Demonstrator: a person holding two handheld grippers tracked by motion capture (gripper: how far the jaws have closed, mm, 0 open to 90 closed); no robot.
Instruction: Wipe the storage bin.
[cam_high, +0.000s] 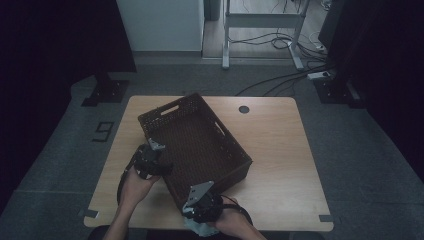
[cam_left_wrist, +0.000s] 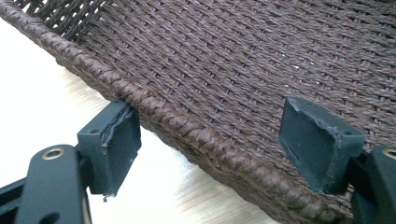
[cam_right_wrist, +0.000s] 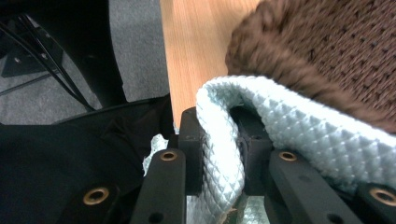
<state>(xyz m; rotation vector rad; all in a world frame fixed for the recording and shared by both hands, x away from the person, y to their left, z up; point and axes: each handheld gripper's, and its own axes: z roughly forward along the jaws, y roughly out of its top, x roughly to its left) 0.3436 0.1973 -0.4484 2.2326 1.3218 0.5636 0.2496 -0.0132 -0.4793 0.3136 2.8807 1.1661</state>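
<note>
Wooden table (cam_high: 280, 150): brown basket (cam_high: 195, 145); right gripper (cam_right_wrist: 223, 140) clamps cloth (cam_right_wrist: 299, 135).

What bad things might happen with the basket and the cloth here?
The left claw straddles the basket rim, still open; closing badly might tip or shove it. The right claw pinches the pale cloth near the table's front edge, so a slip could likely drop the cloth off the table.
</note>
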